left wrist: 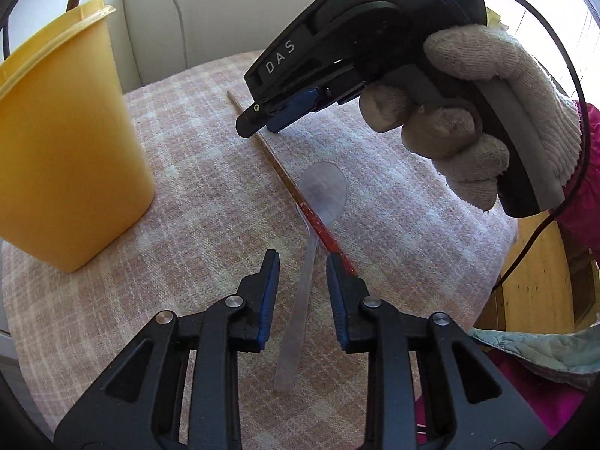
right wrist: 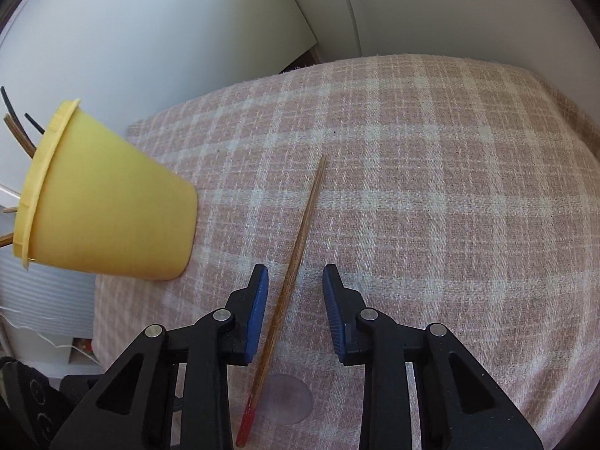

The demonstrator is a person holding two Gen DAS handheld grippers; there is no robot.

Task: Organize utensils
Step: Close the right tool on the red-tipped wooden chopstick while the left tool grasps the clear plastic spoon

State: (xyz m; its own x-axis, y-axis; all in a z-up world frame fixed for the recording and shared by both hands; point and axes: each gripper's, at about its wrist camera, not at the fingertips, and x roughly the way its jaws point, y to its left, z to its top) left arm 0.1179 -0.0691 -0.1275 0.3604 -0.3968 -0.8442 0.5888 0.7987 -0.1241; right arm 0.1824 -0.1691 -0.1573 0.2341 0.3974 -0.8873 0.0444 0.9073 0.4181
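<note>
Blue pads line the left gripper (left wrist: 302, 266) at the bottom of the left wrist view; its jaws stand apart, closed on nothing. Between them lies the flat handle of a metal spoon (left wrist: 300, 300), running up the middle of the frame to its bowl, and no pad touches it. A wooden chopstick (left wrist: 285, 176) with a red end crosses the spoon's neck; that red end passes just by the tip of the right-hand finger, though contact cannot be told. Both utensils lie on a pink-and-white checked cloth (left wrist: 210, 195). Beyond, in the upper right, a hand in a pale knitted glove (left wrist: 483, 120) holds the right gripper (left wrist: 268, 122) low over the chopstick's far part. A yellow cup (left wrist: 71, 157) stands upright at the left edge.

In the right wrist view, the right gripper (right wrist: 295, 275) likewise has its jaws parted, with the chopstick (right wrist: 296, 262) lying between them, nearer the left pad, gripped by neither. Its red end is at the bottom of the frame, beside the spoon's bowl (right wrist: 287, 399). The yellow cup (right wrist: 108, 202), at the left, holds several dark and wooden sticks (right wrist: 18, 131).
</note>
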